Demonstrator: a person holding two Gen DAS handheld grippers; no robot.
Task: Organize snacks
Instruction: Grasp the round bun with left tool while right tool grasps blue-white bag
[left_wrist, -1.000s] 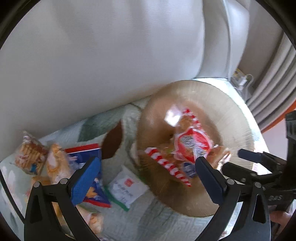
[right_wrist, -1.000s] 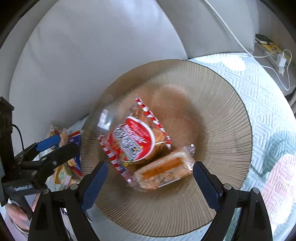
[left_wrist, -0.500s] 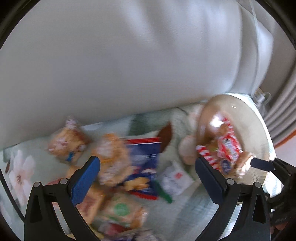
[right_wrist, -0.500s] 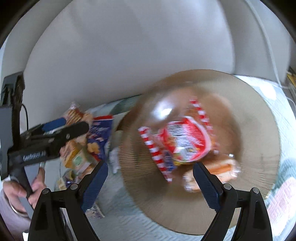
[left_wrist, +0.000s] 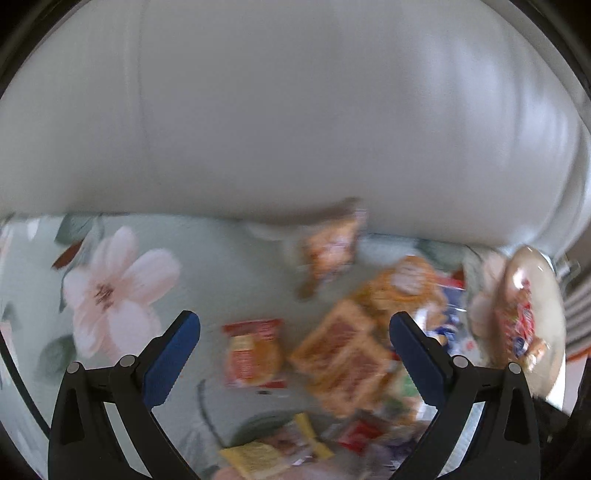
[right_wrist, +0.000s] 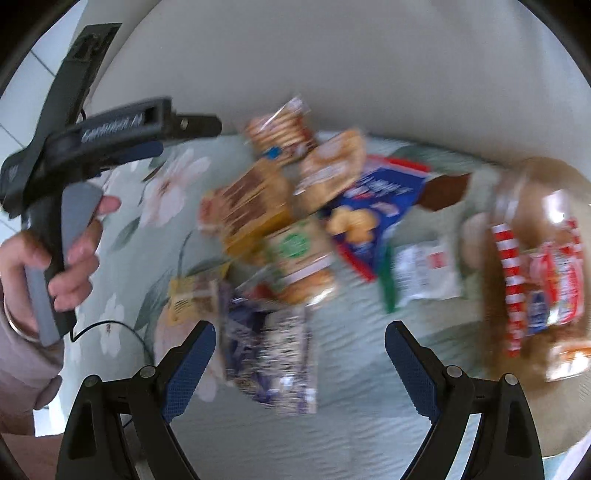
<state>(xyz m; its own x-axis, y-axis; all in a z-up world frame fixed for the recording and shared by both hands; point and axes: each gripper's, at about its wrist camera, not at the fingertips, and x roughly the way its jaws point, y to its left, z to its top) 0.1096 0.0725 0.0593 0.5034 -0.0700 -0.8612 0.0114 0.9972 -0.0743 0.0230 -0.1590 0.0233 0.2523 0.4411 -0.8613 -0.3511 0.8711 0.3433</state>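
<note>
You are holding both claws wide apart and empty over a flowered bed cover (left_wrist: 110, 295), and the frames are blurring, so fine detail is uncertain. The landmark is the brown ribbed plate (right_wrist: 517, 192), already carrying a red-and-white striped packet (right_wrist: 554, 280). The loose snack pile (right_wrist: 280, 229) is lying to the left of that plate, nothing in it gripped yet. Your right claw (right_wrist: 299, 363) is sitting nearest the purple patterned packet (right_wrist: 269, 354), which is lying between its fingers on the side of the pile farthest from the plate, its long axis running roughly along the claw's pointing direction, so the fingers seem to be straddling its narrow width. Your left claw (left_wrist: 295, 356) is facing the far side of the pile, with a small red packet (left_wrist: 253, 354) and an orange double packet (left_wrist: 343, 354) lying between its fingers, the plate well off to its right. Judging from this, the right hand is looking better placed for the next pick, since it is closer to the plate. The white packet (right_wrist: 424, 273) is lying just beside the plate's left rim.
</note>
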